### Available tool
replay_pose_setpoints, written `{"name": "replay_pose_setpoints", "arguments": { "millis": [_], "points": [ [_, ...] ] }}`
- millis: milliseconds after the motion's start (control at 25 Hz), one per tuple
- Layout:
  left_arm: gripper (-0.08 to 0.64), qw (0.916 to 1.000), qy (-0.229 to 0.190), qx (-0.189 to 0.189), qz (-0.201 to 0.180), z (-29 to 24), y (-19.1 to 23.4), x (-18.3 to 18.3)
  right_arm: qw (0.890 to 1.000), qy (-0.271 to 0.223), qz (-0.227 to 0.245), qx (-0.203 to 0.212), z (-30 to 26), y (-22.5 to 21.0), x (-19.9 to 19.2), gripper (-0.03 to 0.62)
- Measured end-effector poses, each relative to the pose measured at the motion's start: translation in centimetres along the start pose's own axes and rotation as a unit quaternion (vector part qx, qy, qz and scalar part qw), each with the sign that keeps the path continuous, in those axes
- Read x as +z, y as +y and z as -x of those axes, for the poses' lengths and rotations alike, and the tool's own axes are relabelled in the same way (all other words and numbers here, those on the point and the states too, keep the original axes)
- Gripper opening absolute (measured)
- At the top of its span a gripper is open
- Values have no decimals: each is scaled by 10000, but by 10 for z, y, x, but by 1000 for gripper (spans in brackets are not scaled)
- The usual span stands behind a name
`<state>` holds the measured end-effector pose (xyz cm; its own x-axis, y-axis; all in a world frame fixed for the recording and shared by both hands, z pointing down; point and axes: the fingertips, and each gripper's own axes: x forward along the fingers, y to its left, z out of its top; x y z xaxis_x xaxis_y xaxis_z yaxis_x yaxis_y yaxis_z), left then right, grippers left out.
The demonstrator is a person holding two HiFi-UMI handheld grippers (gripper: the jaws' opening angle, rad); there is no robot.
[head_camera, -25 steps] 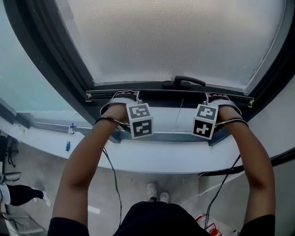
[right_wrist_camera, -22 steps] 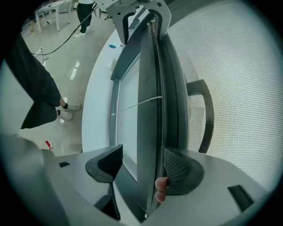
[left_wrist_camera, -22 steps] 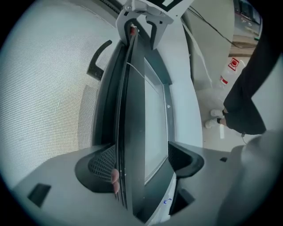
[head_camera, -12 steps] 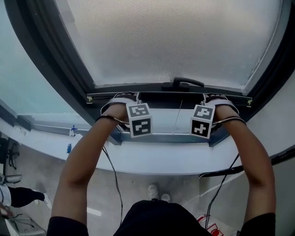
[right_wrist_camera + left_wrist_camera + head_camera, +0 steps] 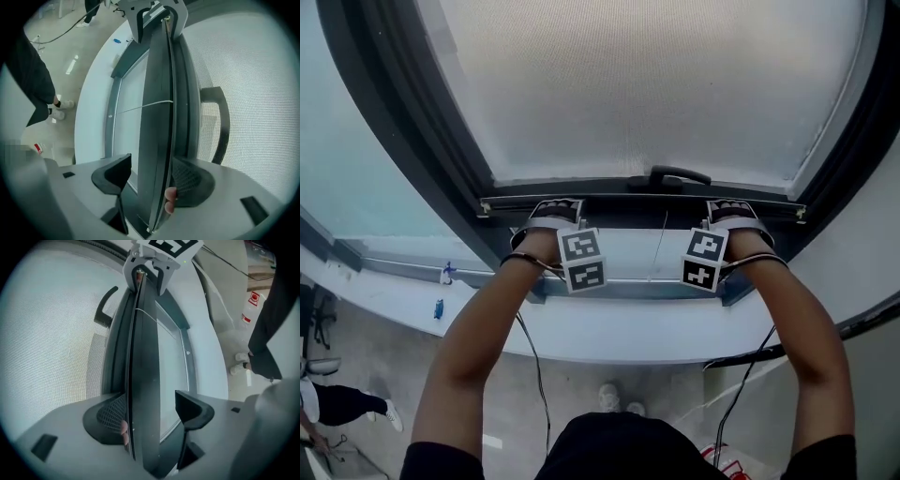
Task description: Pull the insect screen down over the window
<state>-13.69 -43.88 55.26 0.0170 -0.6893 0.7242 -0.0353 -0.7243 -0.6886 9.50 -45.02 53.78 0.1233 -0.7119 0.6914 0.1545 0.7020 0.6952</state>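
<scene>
**Insect screen drawn low; both grippers astride its bottom bar**

The one insect screen (image 5: 647, 84) covered the pane. Its single dark bottom bar (image 5: 628, 202) lay level just above the white sill (image 5: 609, 328), long axis running left to right, with one handle (image 5: 670, 175) at mid-length. Two grippers straddled the bar, one near each end. The left gripper (image 5: 152, 411) had just been closing its jaws, but only one pad touched the bar and the other stood apart, so it was not clamped. The right gripper (image 5: 152, 177) was likewise unclenched, with one pad against the bar.

No readable words, brands or numbers anywhere. Black-and-white square code patterns, no characters, on marker cube (image 5: 582, 261) of left gripper (image 5: 555, 206) and on marker cube (image 5: 703, 259) of right gripper (image 5: 731, 207). Red print on white object (image 5: 253, 300): illegible.
</scene>
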Motion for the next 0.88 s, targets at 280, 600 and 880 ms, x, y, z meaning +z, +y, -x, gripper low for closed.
{"name": "replay_pose_setpoints", "arguments": {
  "millis": [280,600,880],
  "points": [
    [255,9993,-78,140,346,4,12,2,9997,-174,-8,163,6,-6,0,239],
    [255,9985,-114,455,287,7,13,0,9978,-430,-282,-417,12,-10,-1,239],
    [255,9850,-1013,617,1256,52,30,20,9755,-1218,-1372,-1216,68,-40,0,239]
  ]
}}
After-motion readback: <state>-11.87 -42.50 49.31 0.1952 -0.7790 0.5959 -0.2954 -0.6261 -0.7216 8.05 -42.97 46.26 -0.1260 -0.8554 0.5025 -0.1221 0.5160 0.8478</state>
